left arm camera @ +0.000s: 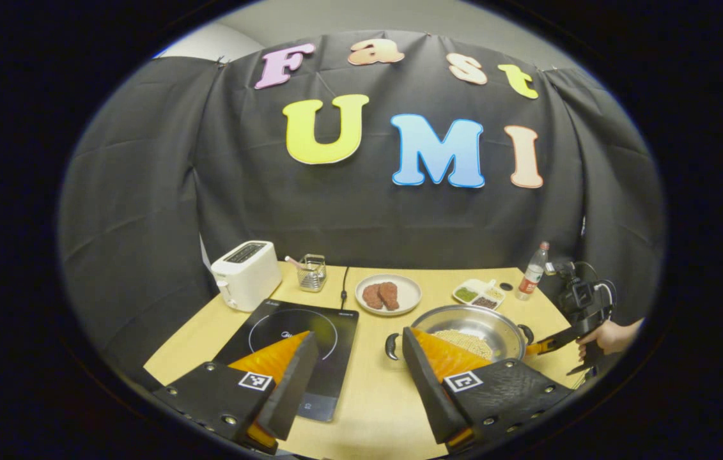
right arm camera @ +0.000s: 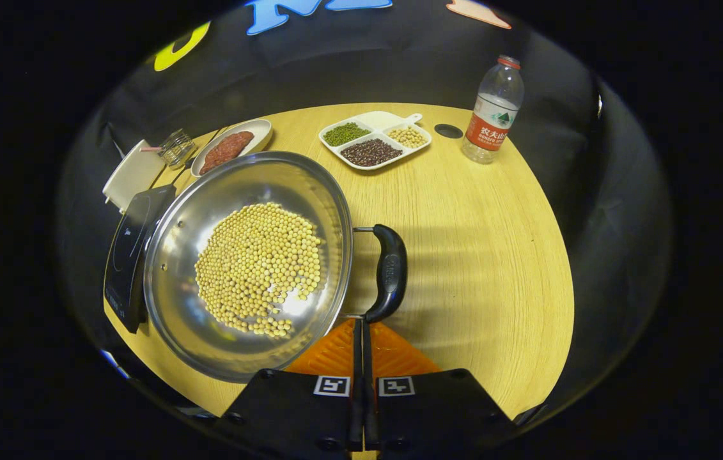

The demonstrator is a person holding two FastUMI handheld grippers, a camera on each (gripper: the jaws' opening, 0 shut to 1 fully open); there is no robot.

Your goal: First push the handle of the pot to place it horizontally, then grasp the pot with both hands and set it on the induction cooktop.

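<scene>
While the pot (right arm camera: 249,265) sits on the wooden tabletop (right arm camera: 482,255), it is just beside the induction cooktop (left arm camera: 297,342), not on it, w/ the cooktop at its left side in the left gripper view. Pot is shiny steel and holds many small yellow beans (right arm camera: 259,268). It has 2 black loop handles: one handle (right arm camera: 390,271) is on the rim side toward the right tongs, the other handle (left arm camera: 392,345) on the opposite rim, toward the cooktop.

Right tongs (right arm camera: 362,332) are clenched, the fingers pressed together w/ nothing between them, and the tips are at the near end of the pot handle, touching it or nearly; I cannot tell which. In the left gripper view this same tool (left arm camera: 582,319) is at the far side of the pot, w/ a hand (left arm camera: 610,335) holding it.

Left tongs (left arm camera: 361,348) are released, wide apart, hanging above the tabletop between the cooktop and the pot, apart from both.

Behind the pot: a plate (left arm camera: 388,295) w/ reddish meat pieces, a divided dish (right arm camera: 375,140) w/ green, dark and pale beans, and a water bottle (right arm camera: 493,110) near it. Behind the cooktop stand a white toaster (left arm camera: 246,275) and a small glass holder (left arm camera: 313,273).
</scene>
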